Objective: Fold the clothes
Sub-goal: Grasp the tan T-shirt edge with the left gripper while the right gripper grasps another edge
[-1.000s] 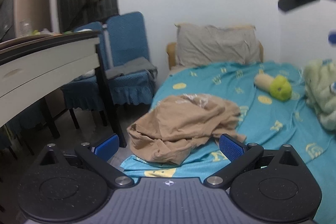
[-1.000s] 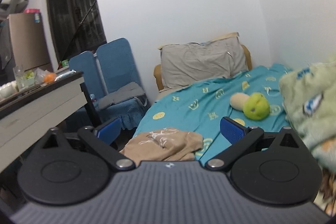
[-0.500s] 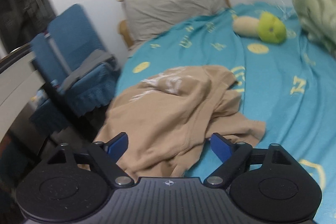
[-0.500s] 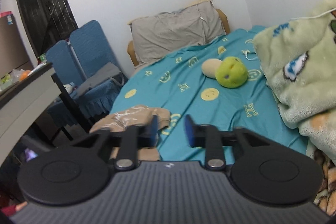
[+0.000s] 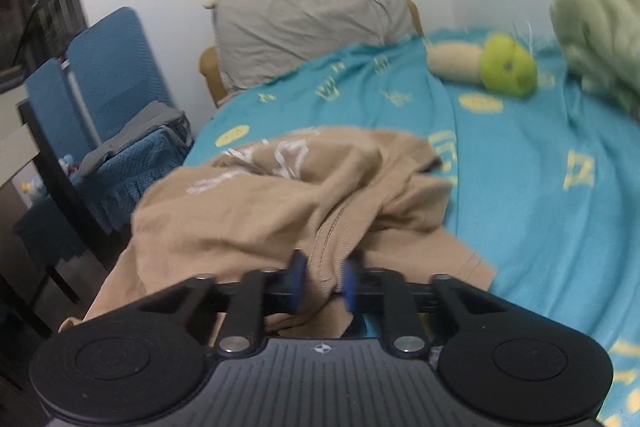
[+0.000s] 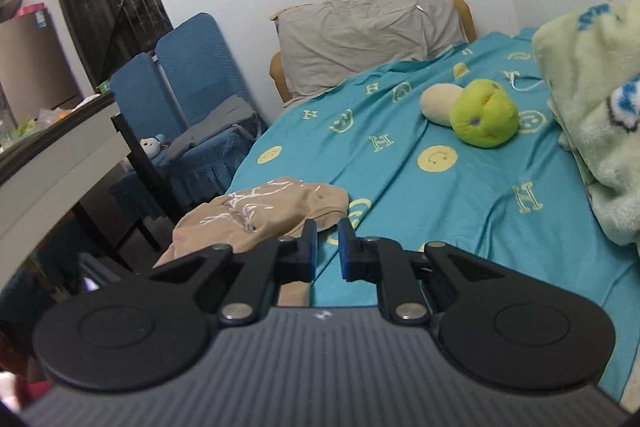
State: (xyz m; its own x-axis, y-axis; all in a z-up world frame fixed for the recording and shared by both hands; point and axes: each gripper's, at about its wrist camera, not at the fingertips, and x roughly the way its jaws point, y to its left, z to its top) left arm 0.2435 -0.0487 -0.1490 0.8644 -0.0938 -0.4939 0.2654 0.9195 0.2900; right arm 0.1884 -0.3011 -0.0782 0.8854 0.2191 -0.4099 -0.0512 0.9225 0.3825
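The bed [image 6: 460, 211] with its teal smiley sheet carries the tan T-shirt [image 5: 280, 203], crumpled at the near left edge, unfolded. Within the last second the left hand-held gripper [image 5: 320, 277] dropped from wide open above it and clenched on a ribbed hem fold. The right hand-held gripper [image 6: 327, 247] narrowed to a small gap, grasping nothing, beside the shirt. Lifting to spread it looks likely.

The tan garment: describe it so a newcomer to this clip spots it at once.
Find the bed with the teal sheet. At its near edge, on the side towards the blue chairs, lies the tan garment, crumpled, with white print. Only it sits in the left claw.
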